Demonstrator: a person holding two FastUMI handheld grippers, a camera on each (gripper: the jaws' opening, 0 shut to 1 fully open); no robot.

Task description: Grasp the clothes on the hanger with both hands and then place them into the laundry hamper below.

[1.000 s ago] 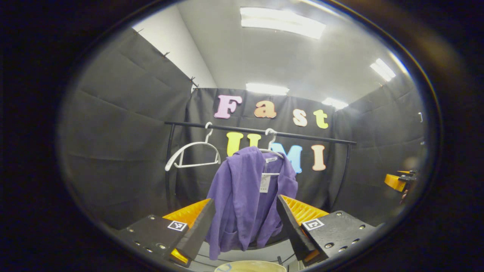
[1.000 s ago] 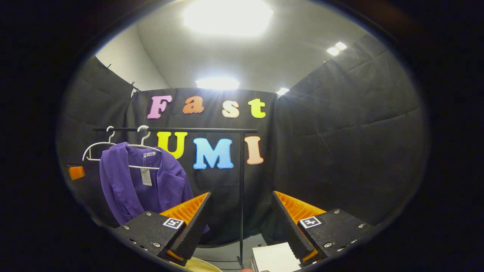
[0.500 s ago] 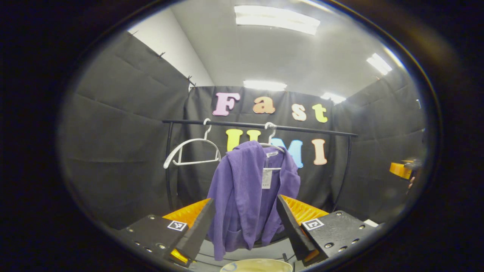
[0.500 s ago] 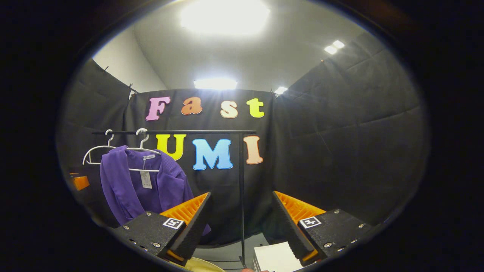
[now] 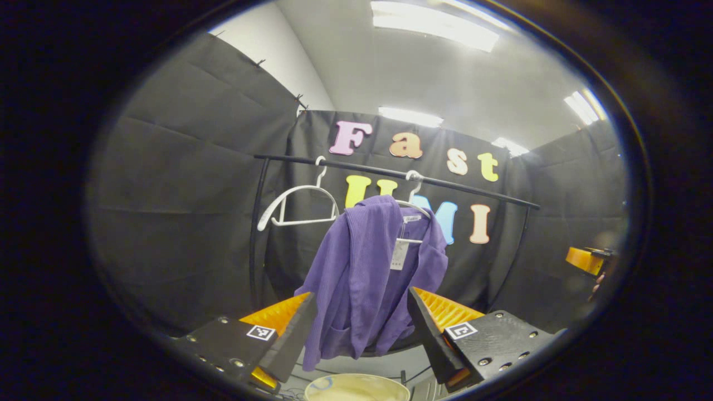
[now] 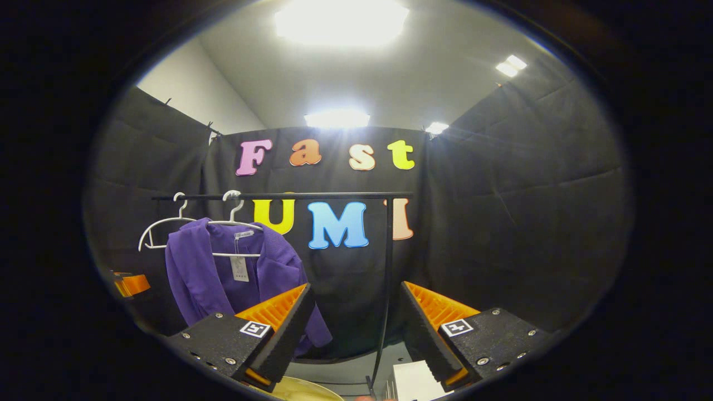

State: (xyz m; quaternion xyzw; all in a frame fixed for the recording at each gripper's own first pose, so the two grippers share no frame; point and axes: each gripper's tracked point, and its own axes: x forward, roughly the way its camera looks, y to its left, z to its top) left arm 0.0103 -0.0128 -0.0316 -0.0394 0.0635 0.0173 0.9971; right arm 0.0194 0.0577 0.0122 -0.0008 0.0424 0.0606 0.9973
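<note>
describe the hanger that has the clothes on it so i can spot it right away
Find the black metal clothes rail across the back wall. Two white plastic hangers hook over it; the bare white hanger hangs towards the rail's left end in the left gripper view. The one you want, the loaded white hanger, is beside it and carries a purple knitted cardigan with a paper tag.

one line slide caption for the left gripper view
Open left gripper faces a purple jacket hanging on a rail.

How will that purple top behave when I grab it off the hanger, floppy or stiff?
Likely floppy: the purple top hangs in soft folds and droops lopsided off its hanger, so it should sag between two grips. It probably slides off easily, since one shoulder already hangs low. The hanger may swing on the rail.
</note>
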